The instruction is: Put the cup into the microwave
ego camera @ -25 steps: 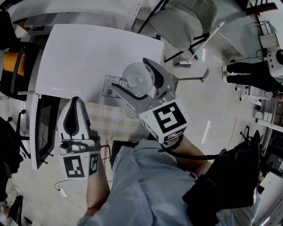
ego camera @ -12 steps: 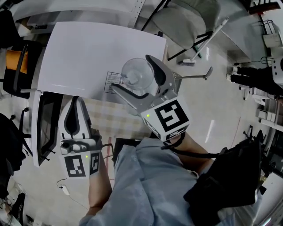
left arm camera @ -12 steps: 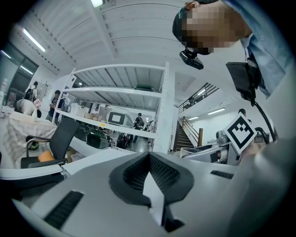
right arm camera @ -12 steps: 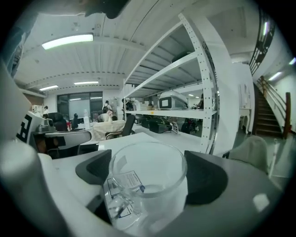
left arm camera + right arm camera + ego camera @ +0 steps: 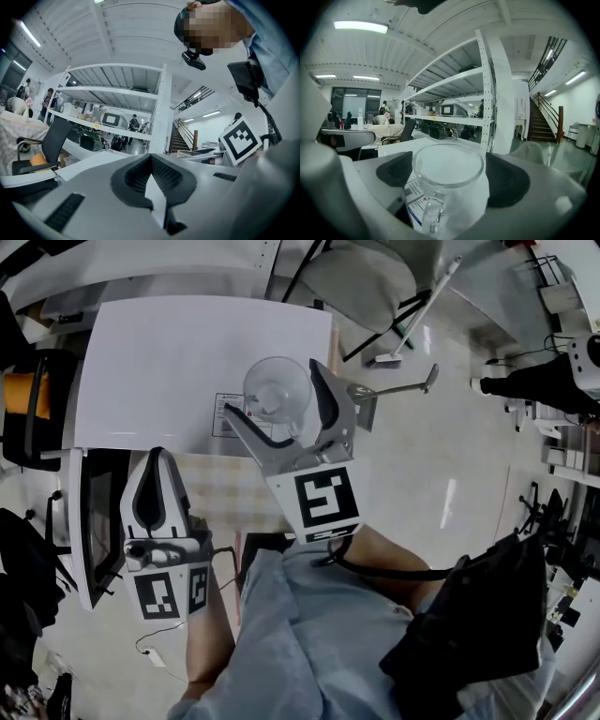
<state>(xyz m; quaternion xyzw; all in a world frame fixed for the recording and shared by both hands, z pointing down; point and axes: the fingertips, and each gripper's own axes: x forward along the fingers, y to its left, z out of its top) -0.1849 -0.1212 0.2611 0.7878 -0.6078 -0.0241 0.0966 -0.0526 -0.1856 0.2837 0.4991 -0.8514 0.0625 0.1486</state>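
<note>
A clear glass cup [image 5: 277, 388] with a handle stands between the jaws of my right gripper [image 5: 272, 390], over the right front corner of the white microwave top [image 5: 159, 362]. In the right gripper view the cup [image 5: 449, 187] fills the gap of the right gripper [image 5: 450, 174]. Its jaws have just been opening, and the dark pads [image 5: 506, 180] sit right beside the rim without squeezing it. My left gripper [image 5: 156, 457] is shut and empty next to the open microwave door [image 5: 89, 521]. Its pads [image 5: 161, 176] meet in the left gripper view.
A printed label [image 5: 225, 415] lies on the microwave top under the cup. A checkered cloth [image 5: 225, 493] covers the table below it. A grey chair [image 5: 361, 273] and a long-handled tool [image 5: 398, 388] stand to the right, and a person's shoes [image 5: 525, 385] are farther right.
The right gripper has tipped so its marker cube faces the camera more squarely, and its jaws stand a little wider round the cup. The left gripper has stayed put.
</note>
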